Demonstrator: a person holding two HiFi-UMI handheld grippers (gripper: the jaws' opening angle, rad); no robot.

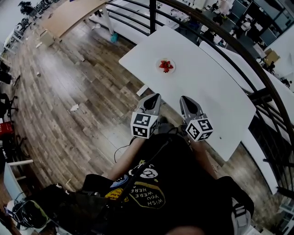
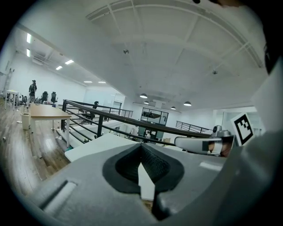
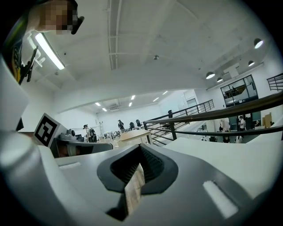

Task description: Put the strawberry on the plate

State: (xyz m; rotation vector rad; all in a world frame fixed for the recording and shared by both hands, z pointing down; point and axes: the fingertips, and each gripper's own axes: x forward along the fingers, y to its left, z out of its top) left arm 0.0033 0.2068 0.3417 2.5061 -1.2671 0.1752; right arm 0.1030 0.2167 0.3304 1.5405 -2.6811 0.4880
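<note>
Red strawberries [image 1: 166, 65] lie on a small white plate [image 1: 159, 61] near the far end of the white table [image 1: 216, 96]. Both grippers hang close to the person's body at the table's near edge, well short of the plate. My left gripper [image 1: 153, 98] is shut with nothing between its pads. Beside it my right gripper [image 1: 185, 100] is shut and empty too. In the left gripper view the jaws [image 2: 141, 146] meet at their tips, and the right gripper [image 2: 208, 143] shows at the right. In the right gripper view the jaws [image 3: 140, 148] meet as well. Neither gripper view shows the plate.
A black railing [image 1: 239, 43] runs along the far side of the table, with more white tables [image 1: 280, 87] beyond it. Wooden floor [image 1: 69, 82] lies to the left, with a wooden table [image 1: 73, 13] at the back. The person's dark shirt [image 1: 161, 183] fills the bottom.
</note>
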